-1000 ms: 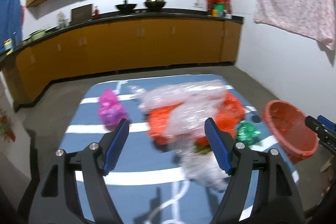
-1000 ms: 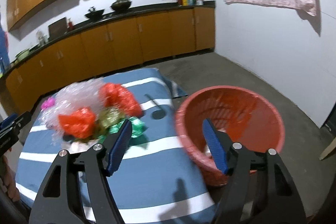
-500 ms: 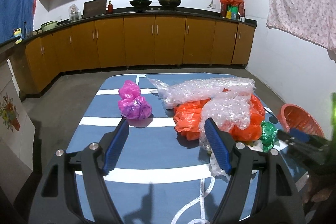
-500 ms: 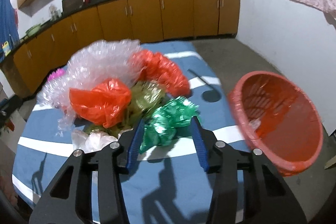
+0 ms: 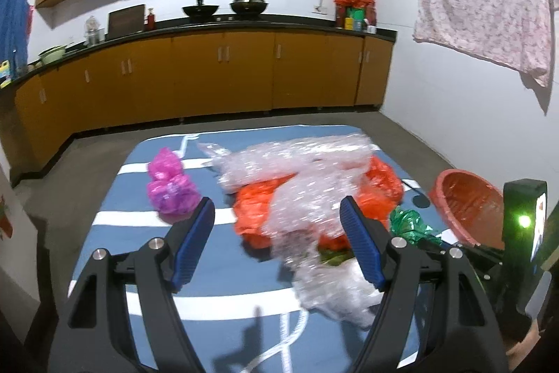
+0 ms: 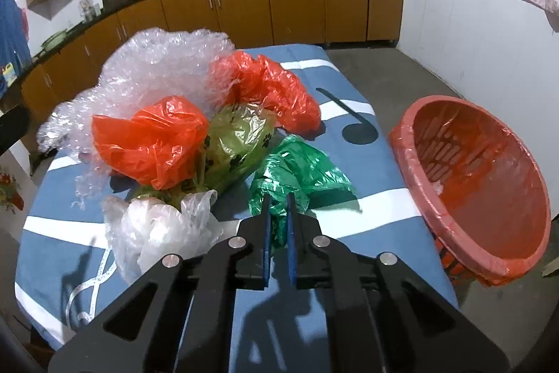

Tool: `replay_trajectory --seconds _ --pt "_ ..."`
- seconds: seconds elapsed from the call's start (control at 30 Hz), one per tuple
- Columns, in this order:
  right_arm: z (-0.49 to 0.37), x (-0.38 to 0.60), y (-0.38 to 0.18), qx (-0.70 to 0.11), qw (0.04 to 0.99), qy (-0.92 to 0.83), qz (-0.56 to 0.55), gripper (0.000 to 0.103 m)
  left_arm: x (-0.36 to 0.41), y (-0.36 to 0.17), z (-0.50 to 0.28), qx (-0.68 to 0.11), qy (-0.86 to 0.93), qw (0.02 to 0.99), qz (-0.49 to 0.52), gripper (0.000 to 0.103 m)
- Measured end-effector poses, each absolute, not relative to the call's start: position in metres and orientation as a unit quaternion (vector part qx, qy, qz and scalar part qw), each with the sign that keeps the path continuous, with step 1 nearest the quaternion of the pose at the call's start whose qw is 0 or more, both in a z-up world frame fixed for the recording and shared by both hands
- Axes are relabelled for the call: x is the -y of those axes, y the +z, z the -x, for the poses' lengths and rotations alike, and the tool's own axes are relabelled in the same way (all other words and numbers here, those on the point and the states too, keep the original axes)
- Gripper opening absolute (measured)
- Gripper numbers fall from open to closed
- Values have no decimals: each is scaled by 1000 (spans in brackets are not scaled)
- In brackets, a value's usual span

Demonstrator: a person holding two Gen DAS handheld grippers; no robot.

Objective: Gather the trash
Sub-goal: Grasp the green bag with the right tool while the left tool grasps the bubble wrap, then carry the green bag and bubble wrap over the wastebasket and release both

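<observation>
Your right gripper [image 6: 278, 215] has its jaws closed on the green bag [image 6: 297, 175], at the tabletop [image 6: 349, 219] edge beside the basket [image 6: 471, 184], so the carry is short. Your left gripper [image 5: 276, 233] hangs open over the pile [image 5: 307, 184].

no readable text, labels, brands or numbers anywhere in either view

On the blue striped tablecloth [image 6: 349, 215], the crumpled green plastic bag [image 6: 297, 173] lies right of the olive paw-print bag [image 6: 237, 145], clear bubble wrap [image 6: 157, 69] behind them (piled high), round red basket [image 6: 489, 170] off the table's right edge.
</observation>
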State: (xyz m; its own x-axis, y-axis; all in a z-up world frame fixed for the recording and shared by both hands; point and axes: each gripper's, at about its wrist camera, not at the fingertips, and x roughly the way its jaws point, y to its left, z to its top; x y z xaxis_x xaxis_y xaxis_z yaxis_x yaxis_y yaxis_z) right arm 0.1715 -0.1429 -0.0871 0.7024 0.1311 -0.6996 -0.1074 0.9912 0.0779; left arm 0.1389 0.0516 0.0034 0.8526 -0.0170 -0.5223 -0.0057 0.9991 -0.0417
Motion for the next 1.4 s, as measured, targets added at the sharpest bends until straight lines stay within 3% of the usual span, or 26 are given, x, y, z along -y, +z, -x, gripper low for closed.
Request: replay_trajectory --seconds 0.17,0.23,0.4,0.5,0.57,0.6,0.7,0.77,0.83,0.87,1.4 --pt "-164 152 -83 -377 924 67 -26 8 -33 -5 -155 -283 -4 959 -13 72" --pt "-161 153 -82 -376 924 69 -27 8 -31 -10 -161 -290 -2 957 -19 58" --pt "-159 157 -80 -376 924 71 -30 8 -28 -21 -178 -316 -9 948 -28 45" --pt "-157 161 -79 -374 924 70 -35 8 -31 -25 -179 -323 -15 946 -22 45" --pt "-156 162 -78 -374 924 69 -35 8 -33 -25 -176 -321 -22 947 -16 52" --pt "-156 163 -78 -374 924 69 -35 8 -33 -25 -175 -319 -22 947 -13 62" --pt "-155 164 -78 -374 924 68 -35 8 -33 -24 -177 -319 -20 948 -17 64" --pt "-155 163 -78 -374 924 68 -35 8 -32 -27 -183 -329 -27 944 -16 47" --pt "-154 163 -77 -373 925 68 -36 8 -33 -33 -190 -349 -32 937 -12 20" --pt "-153 163 -76 -372 925 68 -36 8 -34 -35 -191 -353 -35 935 -7 15" --pt "-136 165 -58 -350 933 72 -42 8 -56 11 -132 -295 -52 954 19 10"
